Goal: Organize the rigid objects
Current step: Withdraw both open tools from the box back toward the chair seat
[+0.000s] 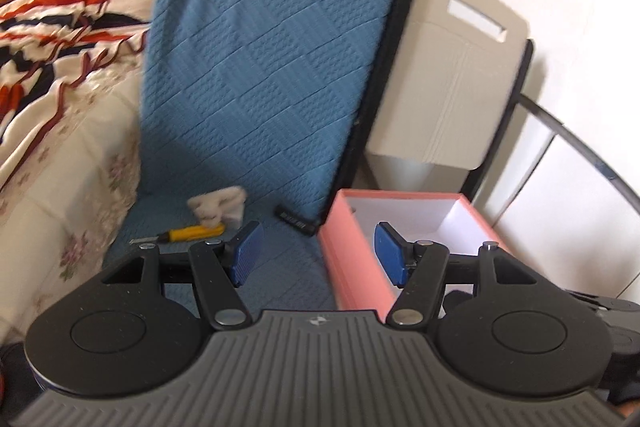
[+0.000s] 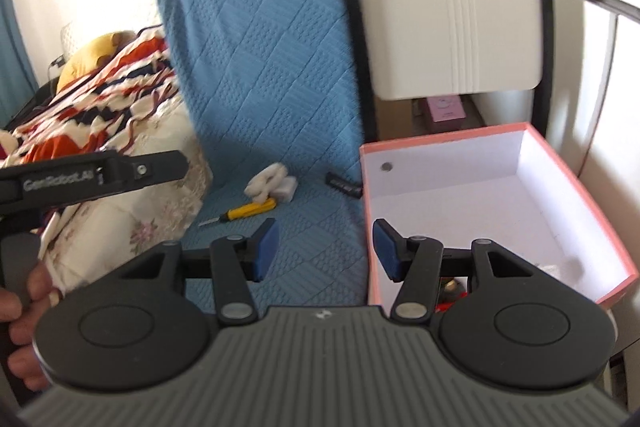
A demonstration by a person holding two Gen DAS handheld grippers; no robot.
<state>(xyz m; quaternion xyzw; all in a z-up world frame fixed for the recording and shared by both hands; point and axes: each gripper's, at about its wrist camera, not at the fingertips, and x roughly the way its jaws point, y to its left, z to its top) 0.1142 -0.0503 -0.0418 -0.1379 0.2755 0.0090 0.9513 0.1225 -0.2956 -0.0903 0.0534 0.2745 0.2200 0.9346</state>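
While both claws hang over the blue quilted cover (image 1: 256, 67), neither one has anything in it: the left gripper (image 1: 316, 254) has its blue pads spread wide with nothing between them, and same deal for the right gripper (image 2: 326, 250).

Looking out from the left claw, the pink box (image 1: 352, 259) sits right under its right-hand finger, lid off and white inside. Ahead and a bit to the left, a yellow utility knife (image 1: 188, 234) lies flat on the cover, with a lumpy white object (image 1: 218, 209) just behind it, apparently touching. A small black stick-shaped item (image 1: 294, 221) lies straight ahead, close to the box's far corner.

From the right claw, the box wall passes between the fingers, with the right one over the open box. Something red and dark shows low inside it, mostly hidden by the finger linkage.

Further back a beige panel (image 1: 448, 83) leans upright, and a striped blanket (image 1: 52, 39) is off to the left.
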